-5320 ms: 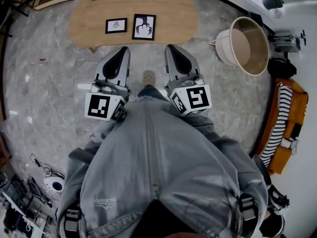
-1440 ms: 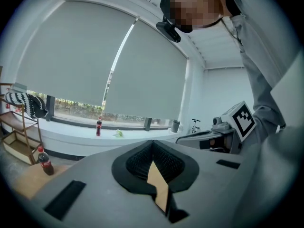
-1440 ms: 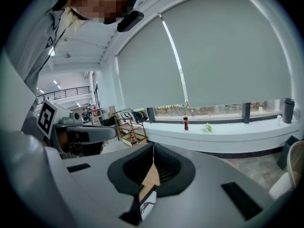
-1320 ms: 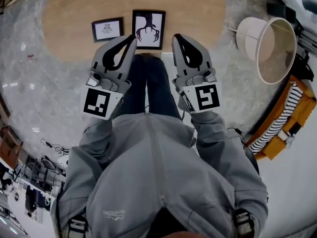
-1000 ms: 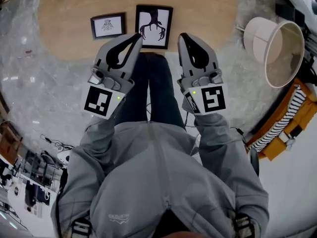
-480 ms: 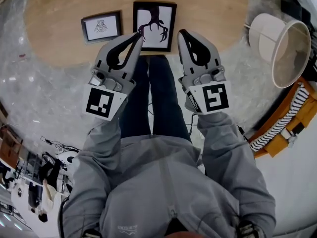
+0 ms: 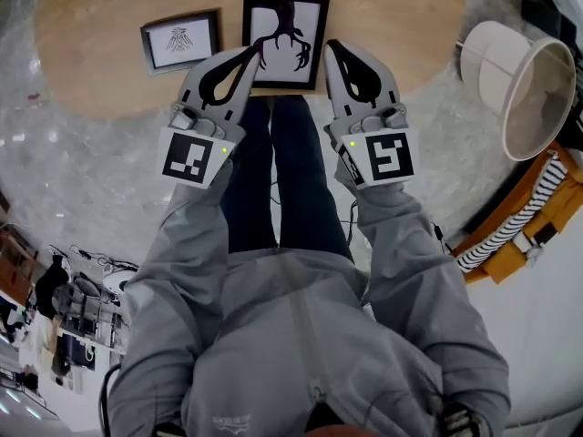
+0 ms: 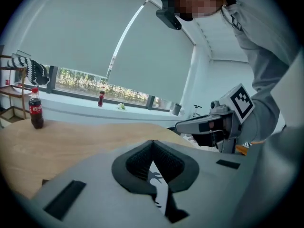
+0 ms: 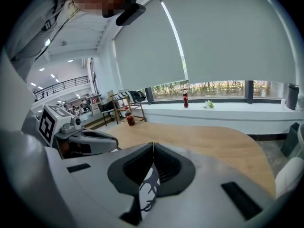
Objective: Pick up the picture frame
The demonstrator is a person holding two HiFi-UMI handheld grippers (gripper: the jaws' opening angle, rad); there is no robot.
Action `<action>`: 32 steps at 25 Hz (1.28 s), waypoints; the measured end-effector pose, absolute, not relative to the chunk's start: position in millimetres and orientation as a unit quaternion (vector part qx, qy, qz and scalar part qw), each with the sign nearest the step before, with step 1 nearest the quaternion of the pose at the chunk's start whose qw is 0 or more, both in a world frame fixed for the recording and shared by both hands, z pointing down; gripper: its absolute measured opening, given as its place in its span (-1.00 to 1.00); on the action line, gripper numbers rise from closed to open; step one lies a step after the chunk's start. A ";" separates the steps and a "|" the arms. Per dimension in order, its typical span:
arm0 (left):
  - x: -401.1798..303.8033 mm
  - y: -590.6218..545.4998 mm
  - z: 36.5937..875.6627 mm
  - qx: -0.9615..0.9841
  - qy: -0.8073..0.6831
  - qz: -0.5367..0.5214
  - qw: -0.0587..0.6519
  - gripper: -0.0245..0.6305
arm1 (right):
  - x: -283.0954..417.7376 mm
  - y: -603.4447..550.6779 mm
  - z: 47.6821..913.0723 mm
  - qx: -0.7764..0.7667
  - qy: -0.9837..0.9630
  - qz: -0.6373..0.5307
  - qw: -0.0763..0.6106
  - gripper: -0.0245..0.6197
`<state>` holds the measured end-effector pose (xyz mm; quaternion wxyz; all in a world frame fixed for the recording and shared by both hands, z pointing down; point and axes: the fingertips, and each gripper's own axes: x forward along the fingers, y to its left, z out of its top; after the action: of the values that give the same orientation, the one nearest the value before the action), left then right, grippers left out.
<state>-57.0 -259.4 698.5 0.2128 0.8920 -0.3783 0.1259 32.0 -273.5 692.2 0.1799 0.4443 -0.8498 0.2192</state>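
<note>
Two black picture frames lie flat on a low wooden table (image 7: 109, 71). The larger frame (image 7: 285, 36) holds a black branching print; the smaller frame (image 7: 179, 41) lies to its left. My left gripper (image 7: 256, 53) hovers at the larger frame's near left corner, shut and holding nothing. My right gripper (image 7: 330, 45) hangs at its near right corner, also shut and holding nothing. In the left gripper view the print (image 8: 159, 190) shows below the shut left gripper (image 8: 152, 142). The right gripper view shows the print (image 9: 148, 189) under the shut right gripper (image 9: 153, 145).
A beige lampshade (image 7: 519, 85) lies on the marble floor at the right, beside an orange seat with striped cloth (image 7: 510, 235). A cola bottle (image 8: 35, 109) stands at the table's far end. My legs (image 7: 273, 171) are just before the table. Cables and clutter (image 7: 73, 308) lie lower left.
Both grippers have sunk toward the table and closed in on the larger frame's near corners. The table and frames look nearer. Both stay shut.
</note>
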 end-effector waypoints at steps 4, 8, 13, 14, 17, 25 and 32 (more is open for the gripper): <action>-59.0 -261.4 716.0 0.881 -0.392 0.130 0.231 -0.87 | 36.4 -274.6 705.9 0.448 -0.844 0.231 0.183 -0.82; -60.4 -264.2 730.1 0.870 -0.402 0.130 0.254 -0.87 | 40.4 -273.2 721.0 0.450 -0.839 0.241 0.190 -0.82; -61.3 -261.3 750.0 0.867 -0.395 0.145 0.267 -0.87 | 41.2 -268.8 746.4 0.446 -0.831 0.265 0.200 -0.82; -61.4 -261.0 753.5 0.866 -0.394 0.147 0.271 -0.87 | 42.8 -268.6 751.8 0.447 -0.827 0.272 0.202 -0.82; -61.2 -260.1 761.7 0.863 -0.392 0.152 0.281 -0.87 | 47.5 -267.3 767.3 0.449 -0.817 0.290 0.215 -0.82; -58.1 -257.1 776.5 0.859 -0.382 0.165 0.297 -0.87 | 47.5 -256.2 804.0 0.426 -0.796 0.344 0.257 -0.81; -53.3 -257.2 785.7 0.856 -0.379 0.169 0.308 -0.87 | 53.2 -252.4 829.8 0.428 -0.773 0.371 0.286 -0.53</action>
<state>-53.3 -257.2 785.7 0.3083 0.8561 -0.3789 0.1688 53.2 -252.4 829.8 0.2860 0.4284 -0.7726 0.3711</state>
